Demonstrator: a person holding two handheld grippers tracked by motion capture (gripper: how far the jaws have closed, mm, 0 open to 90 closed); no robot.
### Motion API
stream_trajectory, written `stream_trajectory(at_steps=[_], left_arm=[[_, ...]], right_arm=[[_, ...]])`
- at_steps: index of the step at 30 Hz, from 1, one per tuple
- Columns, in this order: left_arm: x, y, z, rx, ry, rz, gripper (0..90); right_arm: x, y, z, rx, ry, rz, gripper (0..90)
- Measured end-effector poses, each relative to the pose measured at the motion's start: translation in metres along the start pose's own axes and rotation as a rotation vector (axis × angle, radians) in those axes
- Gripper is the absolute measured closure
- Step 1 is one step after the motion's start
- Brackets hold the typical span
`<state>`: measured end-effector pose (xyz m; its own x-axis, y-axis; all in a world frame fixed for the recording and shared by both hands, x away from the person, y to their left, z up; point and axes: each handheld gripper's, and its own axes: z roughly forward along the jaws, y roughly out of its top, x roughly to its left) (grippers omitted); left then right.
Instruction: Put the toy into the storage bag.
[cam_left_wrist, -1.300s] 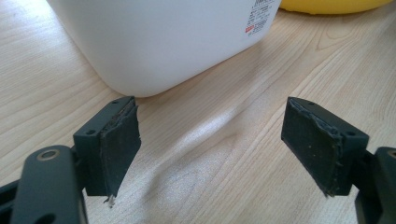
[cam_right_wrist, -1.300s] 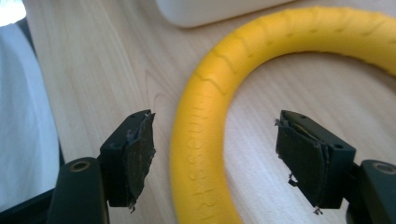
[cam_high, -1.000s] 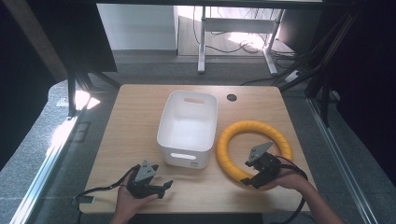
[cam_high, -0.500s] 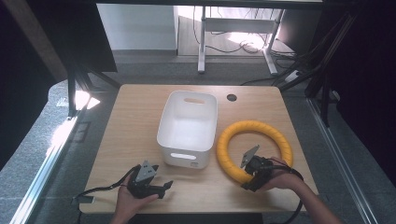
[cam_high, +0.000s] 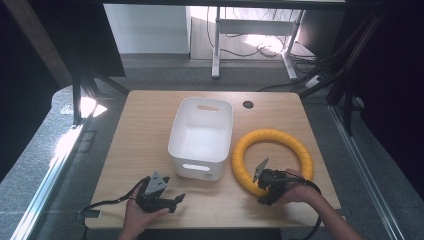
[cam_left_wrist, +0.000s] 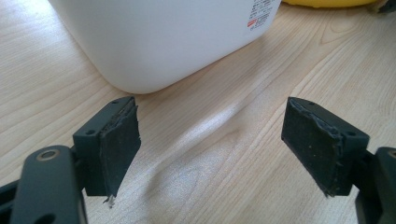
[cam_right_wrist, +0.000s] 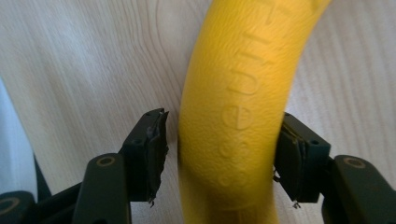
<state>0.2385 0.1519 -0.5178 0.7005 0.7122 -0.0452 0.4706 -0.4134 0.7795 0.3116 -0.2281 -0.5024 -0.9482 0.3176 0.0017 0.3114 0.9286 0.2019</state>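
Left gripper (cam_high: 172, 200) idles wide open and empty on the light wooden table (cam_high: 135, 145), just short of the white rectangular plastic bin (cam_high: 201, 137). Right gripper (cam_right_wrist: 219, 154) straddles the near arc of the yellow ribbed foam ring (cam_high: 272, 160), which lies flat right of the bin; its jaws have just been closing, right pad touching, left pad a hair off. Grasp unfinished, lift pending; nothing in the bin, its near wall likely the only obstacle.

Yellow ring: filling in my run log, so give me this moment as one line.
right gripper: jaws just closing around ring, left pad gap | left gripper: open, idle | bin: empty
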Motion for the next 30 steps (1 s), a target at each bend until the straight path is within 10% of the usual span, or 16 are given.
stream_trajectory(at_steps=[13,30], left_arm=[[0.0,0.0,0.0,-0.001,0.0,0.004,19.4],[0.0,0.0,0.001,0.003,0.002,0.004,19.4]], right_arm=[[-0.006,0.006,-0.002,0.037,0.009,0.024,50.7],[-0.028,-0.017,-0.037,-0.277,0.167,0.157,51.1]])
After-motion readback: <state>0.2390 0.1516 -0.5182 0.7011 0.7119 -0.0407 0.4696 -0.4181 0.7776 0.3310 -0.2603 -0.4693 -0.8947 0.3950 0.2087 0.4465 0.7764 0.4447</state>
